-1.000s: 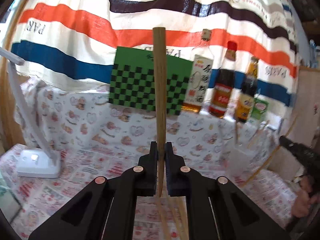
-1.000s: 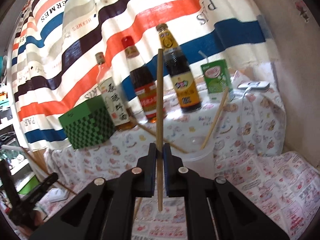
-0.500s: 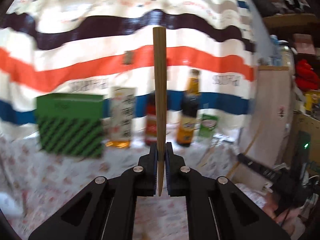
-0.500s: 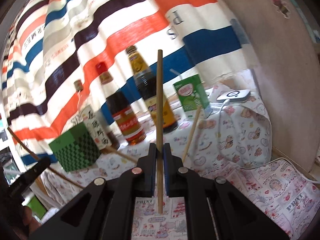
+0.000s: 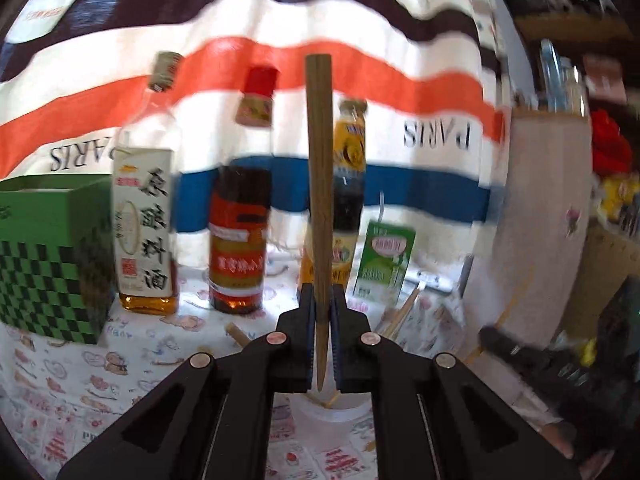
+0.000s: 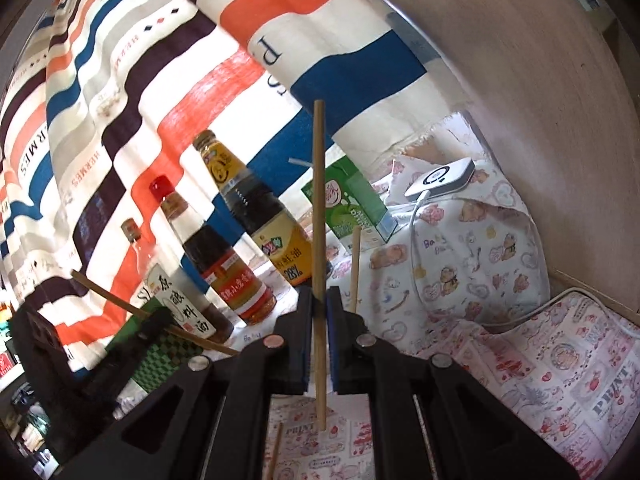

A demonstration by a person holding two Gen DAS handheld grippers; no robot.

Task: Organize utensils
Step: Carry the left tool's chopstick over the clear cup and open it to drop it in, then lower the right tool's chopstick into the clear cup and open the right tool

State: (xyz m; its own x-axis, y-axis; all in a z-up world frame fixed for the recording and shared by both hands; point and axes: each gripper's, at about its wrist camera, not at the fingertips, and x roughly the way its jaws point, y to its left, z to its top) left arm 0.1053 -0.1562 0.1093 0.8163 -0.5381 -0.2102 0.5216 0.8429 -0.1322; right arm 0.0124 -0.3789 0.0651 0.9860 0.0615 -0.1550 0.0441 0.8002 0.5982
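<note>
Two grippers, each clamped on one upright wooden chopstick.

The left gripper [image 5: 320, 340] pinches a chopstick [image 5: 319, 184] in front of three sauce bottles [image 5: 239, 236]. The right gripper [image 6: 319, 340] pinches a thinner chopstick [image 6: 319, 216] above the patterned table [image 6: 560, 372], near a green carton [image 6: 356, 204].

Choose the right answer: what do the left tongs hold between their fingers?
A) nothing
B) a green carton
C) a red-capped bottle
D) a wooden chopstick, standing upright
D: in the left wrist view the left tongs are shut on a wooden chopstick that stands upright between them, while the bottles and the green carton stand behind on the table.
</note>
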